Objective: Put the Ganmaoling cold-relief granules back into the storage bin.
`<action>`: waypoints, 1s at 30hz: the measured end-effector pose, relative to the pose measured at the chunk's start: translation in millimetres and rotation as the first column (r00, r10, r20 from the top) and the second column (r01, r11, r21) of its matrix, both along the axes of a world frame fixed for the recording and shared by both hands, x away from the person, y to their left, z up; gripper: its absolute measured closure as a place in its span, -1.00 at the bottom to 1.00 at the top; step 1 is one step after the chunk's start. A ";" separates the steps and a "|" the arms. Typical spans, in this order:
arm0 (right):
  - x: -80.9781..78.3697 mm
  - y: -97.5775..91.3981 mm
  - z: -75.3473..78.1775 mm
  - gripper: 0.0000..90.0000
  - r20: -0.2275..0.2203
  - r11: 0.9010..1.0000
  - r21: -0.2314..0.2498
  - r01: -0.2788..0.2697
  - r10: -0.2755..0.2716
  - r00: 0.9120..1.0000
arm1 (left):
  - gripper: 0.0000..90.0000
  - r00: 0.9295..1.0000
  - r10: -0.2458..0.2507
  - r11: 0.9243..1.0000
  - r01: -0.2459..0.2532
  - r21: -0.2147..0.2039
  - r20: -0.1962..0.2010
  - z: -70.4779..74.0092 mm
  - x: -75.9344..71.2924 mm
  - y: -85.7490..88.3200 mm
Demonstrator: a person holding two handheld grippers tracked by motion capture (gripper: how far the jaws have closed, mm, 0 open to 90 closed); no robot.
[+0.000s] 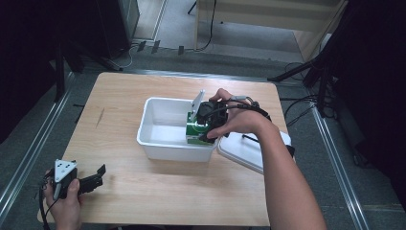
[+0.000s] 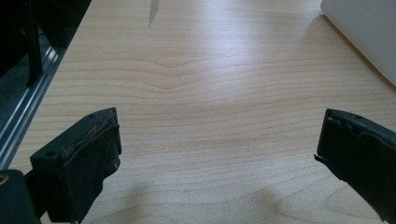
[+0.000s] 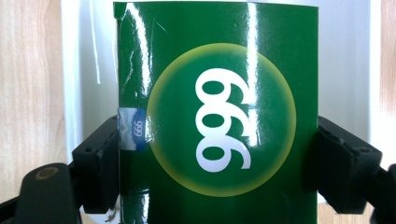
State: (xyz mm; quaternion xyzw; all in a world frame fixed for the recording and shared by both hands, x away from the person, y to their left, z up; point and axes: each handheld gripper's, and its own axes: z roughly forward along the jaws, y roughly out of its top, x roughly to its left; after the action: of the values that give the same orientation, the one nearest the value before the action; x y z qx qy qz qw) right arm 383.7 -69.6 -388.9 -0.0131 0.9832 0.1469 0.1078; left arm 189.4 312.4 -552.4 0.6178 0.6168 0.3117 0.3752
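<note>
**Fingers clamp green carton over white tub**

Fingers [image 3: 100, 163] of the right gripper [image 3: 217, 168] press on both side walls of a glossy green box [image 3: 217, 107], which bears a white "999" inside a yellow-edged circle. Seen from the high view, the box [image 1: 195, 132] sits at the right end of the white plastic tub [image 1: 158, 143], inside its rim; whether it rests on the tub's floor or hangs just above it cannot be told. Judging by its crisp edges and shiny print, it is a light cardboard carton: stiff enough to hold its shape, yet liable to dent under a hard squeeze and slick enough to slide. The grip across its flat sides, near the lower half, looks the safest hold. A white lid [image 1: 246, 151] lies just beside the tub on the wooden table [image 1: 143, 191]. At the near left corner, the left gripper [image 1: 95, 178] rests with its jaws spread wide, nothing between them.
</note>
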 end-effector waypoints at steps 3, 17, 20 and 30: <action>2.5 1.2 -3.9 -0.65 -0.002 1.000 -0.011 -0.005 0.005 1.000 | -1.00 1.000 -0.005 1.000 0.005 0.005 0.000 0.1 -0.2 0.1; 15.7 2.4 -28.4 -0.65 -0.034 1.000 -0.011 0.011 -0.012 0.999 | -1.00 1.000 -0.003 1.000 0.003 0.001 0.000 0.1 -0.4 0.2; 17.5 2.4 -32.6 -0.65 -0.040 1.000 -0.010 0.016 -0.016 0.999 | -1.00 1.000 -0.004 1.000 0.004 0.001 0.000 0.1 -0.4 0.3; 20.4 6.7 -39.1 -0.66 -0.046 0.999 -0.048 0.027 -0.029 0.999 | -1.00 1.000 -0.004 1.000 0.004 0.002 0.001 0.0 -0.3 0.2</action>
State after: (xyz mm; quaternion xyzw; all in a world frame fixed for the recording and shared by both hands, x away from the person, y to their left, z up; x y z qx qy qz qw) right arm 404.2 -62.9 -428.1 0.0014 0.9887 0.1225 0.0863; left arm 189.1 312.6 -552.3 0.6190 0.6152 0.3119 0.3755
